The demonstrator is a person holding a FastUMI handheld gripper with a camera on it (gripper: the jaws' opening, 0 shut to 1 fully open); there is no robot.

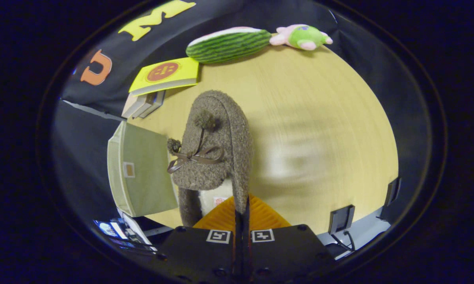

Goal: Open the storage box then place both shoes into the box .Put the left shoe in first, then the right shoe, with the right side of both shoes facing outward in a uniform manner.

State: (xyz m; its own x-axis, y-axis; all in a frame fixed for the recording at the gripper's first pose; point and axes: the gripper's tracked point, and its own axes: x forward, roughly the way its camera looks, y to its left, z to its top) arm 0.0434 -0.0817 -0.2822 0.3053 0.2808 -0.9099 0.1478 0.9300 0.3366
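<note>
One fuzzy brown shoe [215, 150] hangs lifted above the wooden table [320, 130], its heel rim pinched between the closed fingers of the gripper [243, 209], with the pale fabric storage box [142, 169] beside it.

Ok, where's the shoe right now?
In the gripper view the fuzzy brown shoe hangs lifted above the wooden table, its side wall pinched between the gripper fingers, with the storage box just to its left.

Fuzzy brown shoe [215, 150] w/ bow & pompoms, toe pointing away, beside pale green storage box [142, 169].
</note>
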